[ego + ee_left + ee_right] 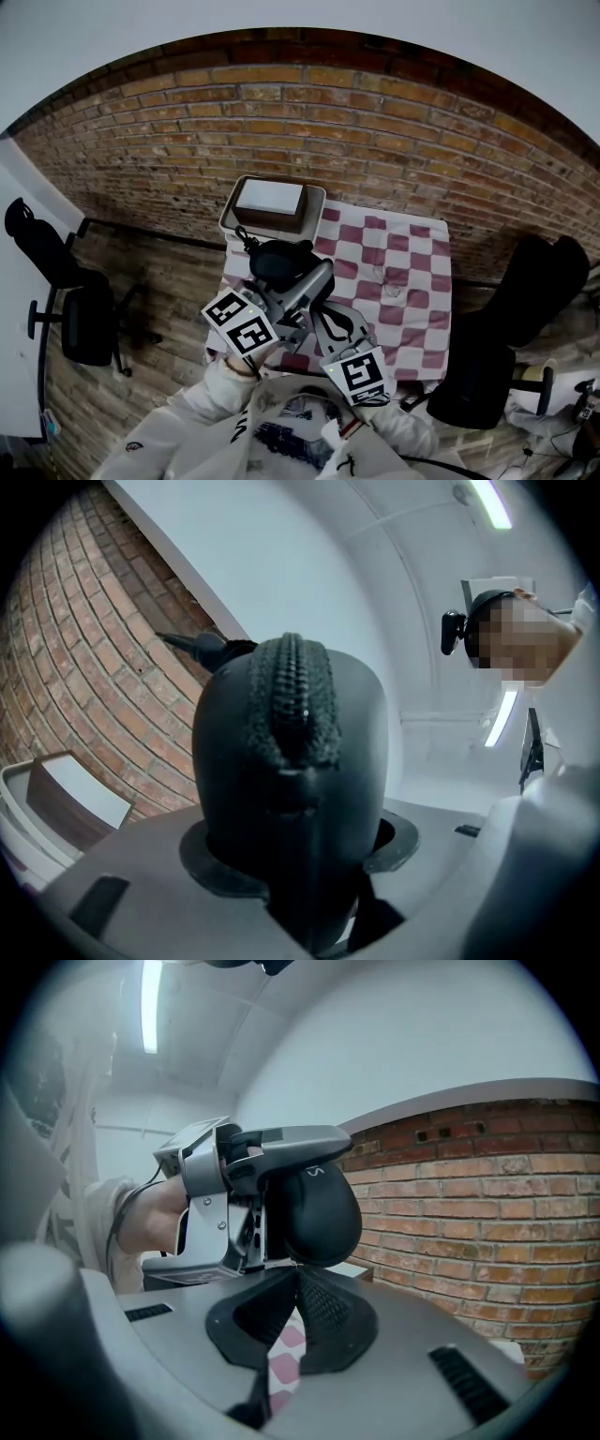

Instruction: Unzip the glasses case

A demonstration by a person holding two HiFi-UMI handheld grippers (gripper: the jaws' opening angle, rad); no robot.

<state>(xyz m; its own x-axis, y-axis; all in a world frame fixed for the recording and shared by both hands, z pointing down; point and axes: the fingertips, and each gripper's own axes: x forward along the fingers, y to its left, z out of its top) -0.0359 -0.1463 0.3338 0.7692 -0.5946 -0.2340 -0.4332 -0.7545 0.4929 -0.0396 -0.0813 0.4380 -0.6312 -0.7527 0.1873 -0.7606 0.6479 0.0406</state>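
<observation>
The black oval zippered glasses case point(291, 752) carries only one small pale mark, too small to read, and the gripper cubes show black-and-white square markers point(239, 322). The left gripper point(300, 850) is clamped on the case and holds it in the air above the red-and-white checked tablecloth point(412, 272). The right gripper point(292, 1269) has its jaws pressed together, tips at the case's lower edge. Around are a pale tray point(228, 214), a black office chair point(66, 300), a black bag point(525, 309) and a red brick wall point(487, 1194).
</observation>
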